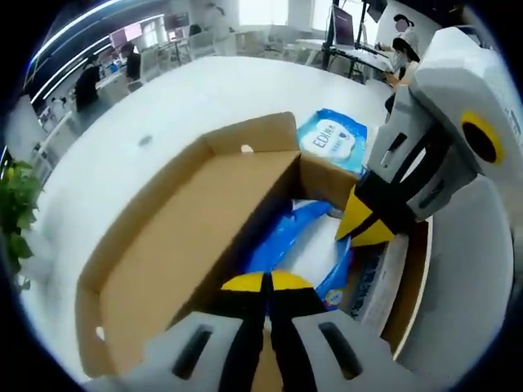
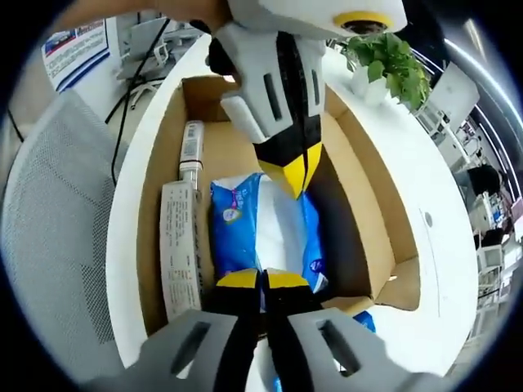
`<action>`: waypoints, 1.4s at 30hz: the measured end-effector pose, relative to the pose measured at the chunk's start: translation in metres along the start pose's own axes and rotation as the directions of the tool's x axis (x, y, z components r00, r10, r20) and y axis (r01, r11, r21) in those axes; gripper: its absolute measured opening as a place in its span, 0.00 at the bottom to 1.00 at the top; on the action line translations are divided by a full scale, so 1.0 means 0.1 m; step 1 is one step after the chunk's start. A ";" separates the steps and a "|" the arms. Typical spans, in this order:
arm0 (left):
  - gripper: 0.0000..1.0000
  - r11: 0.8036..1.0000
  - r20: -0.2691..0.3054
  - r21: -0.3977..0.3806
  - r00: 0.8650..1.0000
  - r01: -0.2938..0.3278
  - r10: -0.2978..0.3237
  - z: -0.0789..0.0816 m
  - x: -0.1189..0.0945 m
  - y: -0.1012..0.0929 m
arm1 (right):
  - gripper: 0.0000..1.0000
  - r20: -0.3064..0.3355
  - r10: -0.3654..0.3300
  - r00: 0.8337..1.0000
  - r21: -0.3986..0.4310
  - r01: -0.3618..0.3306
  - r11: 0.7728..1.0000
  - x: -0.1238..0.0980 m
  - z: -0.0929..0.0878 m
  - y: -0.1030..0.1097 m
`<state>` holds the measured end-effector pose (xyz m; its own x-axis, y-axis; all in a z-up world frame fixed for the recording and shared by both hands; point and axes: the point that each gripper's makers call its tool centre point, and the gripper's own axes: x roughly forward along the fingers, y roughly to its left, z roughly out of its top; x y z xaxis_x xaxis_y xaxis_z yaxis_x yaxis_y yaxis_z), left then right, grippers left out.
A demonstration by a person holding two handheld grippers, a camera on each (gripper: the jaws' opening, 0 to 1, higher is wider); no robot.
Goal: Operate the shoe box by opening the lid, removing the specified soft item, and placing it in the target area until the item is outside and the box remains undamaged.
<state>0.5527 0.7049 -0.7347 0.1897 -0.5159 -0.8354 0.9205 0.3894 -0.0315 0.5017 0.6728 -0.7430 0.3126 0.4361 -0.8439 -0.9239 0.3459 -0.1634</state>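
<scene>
An open cardboard shoe box (image 1: 323,175) (image 2: 151,220) lies on a white table. Its lid (image 1: 172,245) (image 2: 359,196) stands raised along one side. My left gripper (image 1: 265,282) (image 2: 296,181) is shut at the lid's edge, with brown card showing between its jaws. Inside lies a soft blue and white pack (image 1: 282,233) (image 2: 265,224). My right gripper (image 2: 261,279) (image 1: 365,229) is shut at the pack's near end, apparently pinching its edge.
A second blue wipes pack (image 1: 331,139) lies on the table just beyond the box. A white printed insert (image 2: 176,253) and a tube (image 2: 192,147) line one inner wall. A potted plant (image 2: 384,57) and a grey mesh chair (image 2: 57,220) flank the table.
</scene>
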 end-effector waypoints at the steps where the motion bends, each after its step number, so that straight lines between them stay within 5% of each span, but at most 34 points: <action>1: 0.00 1.000 0.000 -0.002 1.000 -0.001 0.001 0.01 -0.01 0.00 | 0.00 0.004 -0.003 1.000 -0.001 0.003 1.000 -0.01 0.01 0.00; 25: 0.00 0.999 0.035 -0.002 0.999 -0.037 0.037 0.40 -0.48 0.03 | 0.00 0.101 -0.052 0.994 -0.030 0.055 0.998 -0.58 0.33 -0.14; 42: 0.00 0.997 0.050 0.077 0.999 0.001 -0.004 0.83 -0.65 -0.19 | 0.00 0.116 -0.073 0.991 -0.032 0.077 0.996 -1.05 0.23 -0.22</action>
<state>0.5514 0.6675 -0.6341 0.2025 -0.5553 -0.8066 0.9441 0.3296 0.0101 0.4944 0.6382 -0.6389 0.4028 0.5029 -0.7647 -0.9036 0.3516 -0.2447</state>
